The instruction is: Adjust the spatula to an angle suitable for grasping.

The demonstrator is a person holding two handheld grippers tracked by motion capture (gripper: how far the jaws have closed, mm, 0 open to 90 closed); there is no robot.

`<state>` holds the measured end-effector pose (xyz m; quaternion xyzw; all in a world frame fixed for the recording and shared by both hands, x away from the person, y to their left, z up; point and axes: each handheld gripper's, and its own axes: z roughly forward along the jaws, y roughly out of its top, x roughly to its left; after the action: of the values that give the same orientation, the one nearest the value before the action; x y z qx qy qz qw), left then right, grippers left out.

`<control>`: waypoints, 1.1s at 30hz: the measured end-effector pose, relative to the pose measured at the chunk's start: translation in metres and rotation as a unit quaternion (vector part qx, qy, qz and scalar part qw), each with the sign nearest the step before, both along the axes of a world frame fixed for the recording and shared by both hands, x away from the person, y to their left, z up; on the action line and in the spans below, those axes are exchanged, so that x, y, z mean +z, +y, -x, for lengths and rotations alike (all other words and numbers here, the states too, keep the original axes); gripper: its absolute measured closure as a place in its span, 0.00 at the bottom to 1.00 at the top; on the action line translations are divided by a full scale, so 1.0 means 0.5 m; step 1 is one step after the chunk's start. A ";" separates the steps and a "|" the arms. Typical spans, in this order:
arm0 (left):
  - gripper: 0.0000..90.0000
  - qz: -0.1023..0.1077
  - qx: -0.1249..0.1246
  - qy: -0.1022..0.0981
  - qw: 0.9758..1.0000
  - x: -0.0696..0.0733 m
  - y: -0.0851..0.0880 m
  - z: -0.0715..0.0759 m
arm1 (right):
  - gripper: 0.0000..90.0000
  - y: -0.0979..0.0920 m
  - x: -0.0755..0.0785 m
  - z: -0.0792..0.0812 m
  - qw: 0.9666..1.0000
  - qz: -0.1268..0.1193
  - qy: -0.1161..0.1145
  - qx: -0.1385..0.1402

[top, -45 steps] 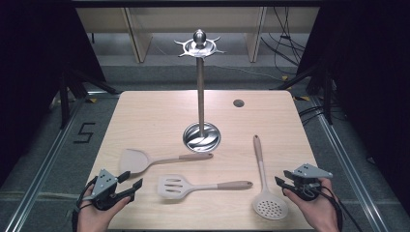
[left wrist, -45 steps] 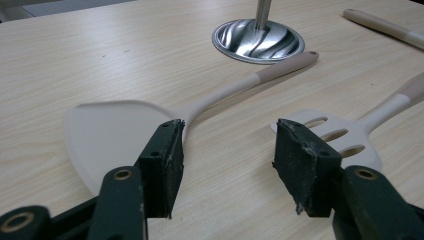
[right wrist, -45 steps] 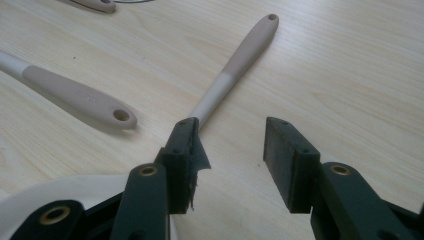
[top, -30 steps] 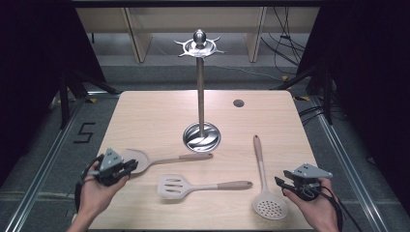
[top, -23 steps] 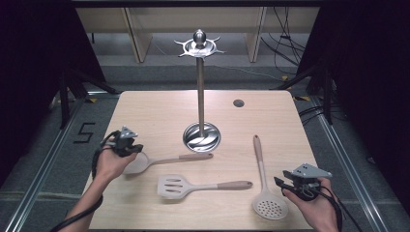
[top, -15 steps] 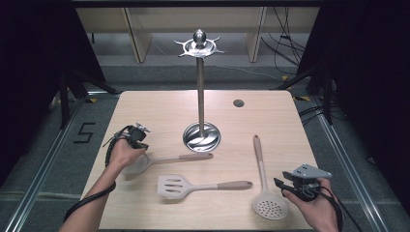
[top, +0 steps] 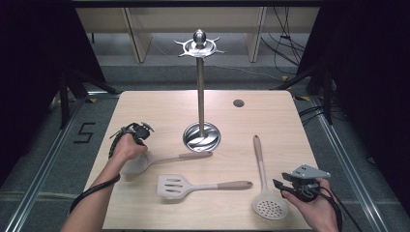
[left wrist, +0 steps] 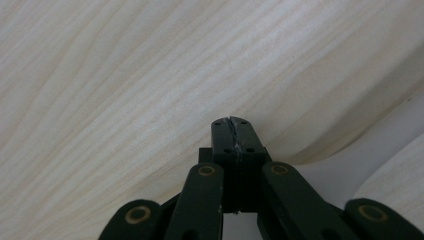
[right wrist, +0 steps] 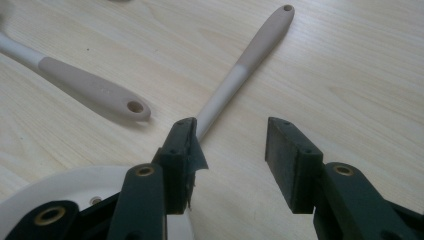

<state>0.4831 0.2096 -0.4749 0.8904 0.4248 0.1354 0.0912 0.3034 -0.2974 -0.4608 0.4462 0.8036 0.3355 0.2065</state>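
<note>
The left tool (top: 137,131) has its jaws pressed together with nothing between them, tips down at the worktop (top: 159,104) beside the solid turner (top: 145,162). The right tool (right wrist: 231,150) has just been opening, empty, over the skimmer (top: 263,183) head at the worktop's near right.

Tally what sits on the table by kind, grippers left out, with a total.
Solid turner: 1
Slotted turner: 1
Skimmer: 1
Metal utensil stand: 1
Total: 4, all on the wooden table.
</note>
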 end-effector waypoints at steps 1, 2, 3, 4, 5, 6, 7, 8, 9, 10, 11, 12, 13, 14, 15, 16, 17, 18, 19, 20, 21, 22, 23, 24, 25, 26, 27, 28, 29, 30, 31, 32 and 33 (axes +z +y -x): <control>0.99 0.000 0.000 0.000 1.000 0.000 0.000 0.000 | 0.62 0.000 0.000 0.000 1.000 0.000 0.000 0.000; 0.99 -0.007 -0.006 0.006 1.000 0.001 -0.006 0.002 | 0.62 0.000 0.000 0.000 1.000 -0.001 0.001 0.000; 0.99 -0.013 -0.020 0.013 1.000 0.004 -0.014 0.006 | 0.62 -0.001 -0.002 -0.001 1.000 0.001 -0.002 0.002; 0.99 -0.013 -0.020 0.013 1.000 0.004 -0.014 0.006 | 0.62 -0.001 -0.002 -0.001 1.000 0.001 -0.002 0.002; 0.99 -0.013 -0.032 0.019 0.999 0.003 -0.019 0.011 | 0.62 -0.002 -0.002 -0.001 1.000 0.002 -0.003 0.003; 0.99 -0.018 -0.037 0.026 0.999 0.005 -0.021 0.014 | 0.62 -0.002 -0.002 -0.001 1.000 0.002 -0.002 0.003; 0.99 -0.024 -0.038 0.037 0.998 0.004 -0.024 0.020 | 0.62 -0.004 -0.002 -0.003 1.000 0.004 -0.005 0.008; 0.99 -0.034 -0.045 0.047 0.997 0.003 -0.026 0.024 | 0.62 -0.004 -0.002 -0.003 1.000 0.004 -0.005 0.008; 0.99 -0.050 -0.052 0.062 0.995 0.005 -0.029 0.029 | 0.62 -0.002 -0.001 -0.001 1.000 -0.001 0.004 0.003; 0.99 -0.052 -0.051 0.066 0.995 0.003 -0.031 0.034 | 0.62 -0.001 -0.001 -0.001 1.000 -0.004 0.008 0.004; 0.99 -0.052 -0.051 0.066 0.995 0.003 -0.031 0.034 | 0.62 -0.001 -0.001 -0.001 1.000 -0.004 0.008 0.004; 0.99 -0.062 -0.055 0.078 0.994 0.003 -0.036 0.042 | 0.62 -0.001 -0.003 -0.002 1.000 -0.001 -0.004 0.005; 0.99 -0.062 -0.055 0.078 0.994 0.003 -0.036 0.042 | 0.62 -0.001 -0.003 -0.002 1.000 -0.001 -0.004 0.005; 0.99 -0.059 -0.044 0.086 0.994 0.001 -0.039 0.051 | 0.62 -0.001 -0.004 -0.003 1.000 -0.001 -0.005 0.007; 0.99 -0.068 -0.050 0.095 0.992 0.002 -0.039 0.054 | 0.62 0.000 -0.003 -0.003 1.000 0.000 -0.004 0.008; 0.99 -0.060 -0.042 0.099 0.992 -0.001 -0.041 0.062 | 0.62 -0.001 -0.003 -0.002 1.000 0.000 -0.002 0.007; 0.99 -0.070 -0.053 0.113 0.990 0.002 -0.040 0.064 | 0.62 0.000 -0.004 -0.002 1.000 -0.001 -0.005 0.006; 0.99 -0.071 -0.059 0.118 0.989 0.003 -0.040 0.069 | 0.62 -0.001 -0.004 -0.002 1.000 0.000 -0.003 0.007; 0.99 -0.070 -0.069 0.129 0.987 0.005 -0.038 0.076 | 0.62 -0.001 -0.004 -0.001 1.000 -0.001 0.001 0.005; 0.99 -0.070 -0.069 0.129 0.987 0.005 -0.038 0.076 | 0.62 -0.001 -0.004 -0.001 1.000 -0.001 0.001 0.005; 0.99 -0.060 -0.069 0.130 0.987 0.005 -0.035 0.083 | 0.62 -0.001 -0.004 -0.002 1.000 0.000 -0.003 0.007; 0.99 -0.060 -0.069 0.130 0.987 0.005 -0.035 0.083 | 0.62 -0.001 -0.004 -0.002 1.000 0.000 -0.003 0.007; 0.99 -0.051 -0.062 0.131 0.988 0.006 -0.033 0.087 | 0.62 -0.001 -0.004 -0.002 1.000 -0.001 -0.003 0.007; 0.97 -0.051 -0.068 0.129 0.988 0.007 -0.030 0.087 | 0.61 0.000 -0.004 -0.002 1.000 0.000 -0.004 0.007; 0.94 -0.041 -0.060 0.131 0.989 0.014 -0.026 0.089 | 0.61 0.000 -0.004 -0.002 1.000 -0.001 -0.003 0.007; 0.88 -0.023 -0.048 0.121 0.991 0.013 -0.025 0.093 | 0.61 0.000 -0.003 -0.002 1.000 -0.001 -0.004 0.007; 0.83 -0.023 -0.048 0.121 0.991 0.013 -0.025 0.093 | 0.61 0.000 -0.003 -0.002 1.000 -0.001 -0.004 0.007; 0.81 -0.011 -0.064 0.099 0.993 0.024 -0.017 0.092 | 0.61 0.002 0.001 0.002 1.000 -0.009 0.004 -0.002; 0.78 -0.011 -0.064 0.099 0.993 0.024 -0.017 0.092 | 0.61 0.000 0.002 0.001 1.000 -0.004 -0.001 -0.001; 0.74 0.010 -0.071 0.060 0.996 0.038 -0.006 0.092 | 0.61 -0.002 0.002 0.001 1.000 -0.002 -0.006 0.001; 0.70 0.010 -0.071 0.060 0.996 0.038 -0.006 0.092 | 0.61 -0.002 0.002 0.001 1.000 -0.002 -0.006 0.001; 0.64 0.052 -0.061 0.020 0.997 0.054 0.001 0.100 | 0.61 -0.003 0.001 0.002 1.000 -0.006 -0.016 -0.002; 0.61 0.069 -0.054 0.016 0.996 0.058 0.003 0.103 | 0.61 -0.004 0.002 0.000 1.000 -0.011 -0.014 0.000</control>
<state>0.4318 0.2112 -0.4458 0.9058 0.3856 0.0868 0.1525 0.3033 -0.2996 -0.4599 0.4440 0.7965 0.3509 0.2128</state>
